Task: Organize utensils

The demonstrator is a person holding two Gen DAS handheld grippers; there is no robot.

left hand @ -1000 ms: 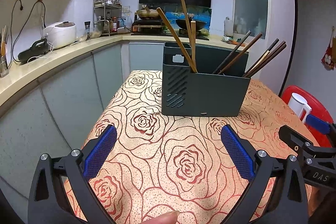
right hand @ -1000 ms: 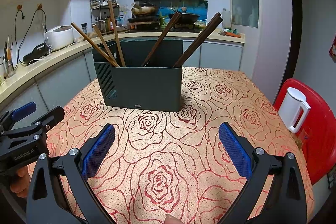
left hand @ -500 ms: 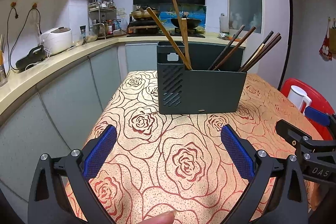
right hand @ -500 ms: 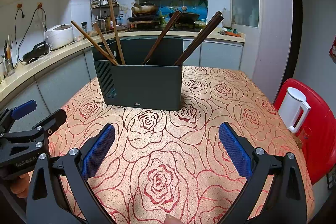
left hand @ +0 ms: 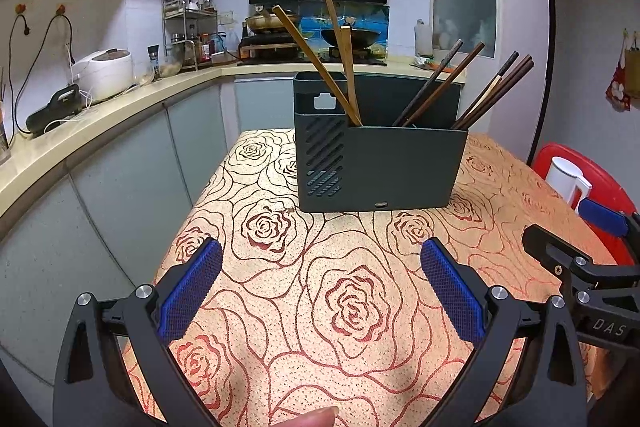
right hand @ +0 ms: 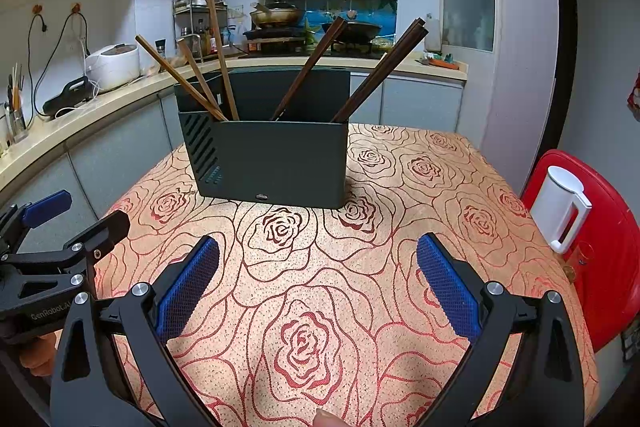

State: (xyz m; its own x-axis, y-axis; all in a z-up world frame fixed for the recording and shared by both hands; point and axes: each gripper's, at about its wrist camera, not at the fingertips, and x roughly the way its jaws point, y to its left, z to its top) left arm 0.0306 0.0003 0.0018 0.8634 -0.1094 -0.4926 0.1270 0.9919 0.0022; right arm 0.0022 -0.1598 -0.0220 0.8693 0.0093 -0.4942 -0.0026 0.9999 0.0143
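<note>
1. The left gripper (left hand: 320,267) hovers low over the near part of the rose-patterned tablecloth (left hand: 348,307), its blue pads (left hand: 188,291) spread wide with nothing between them.
2. The right gripper (right hand: 318,267) is spread just as wide and also empty, beside the left one.
3. The dark grey utensil holder (left hand: 380,167) stands upright on the far half of the table, well apart from both grippers and straight ahead of them.
4. Three light wooden chopsticks (left hand: 320,67) lean in the holder's left end.
5. Dark chopsticks (left hand: 436,83) stand in two clusters: two in the middle and a bunch at the right end (left hand: 496,91), whose count I cannot tell.
6. One white jug (right hand: 560,211) sits on a red stool (right hand: 612,247) right of the table.
</note>
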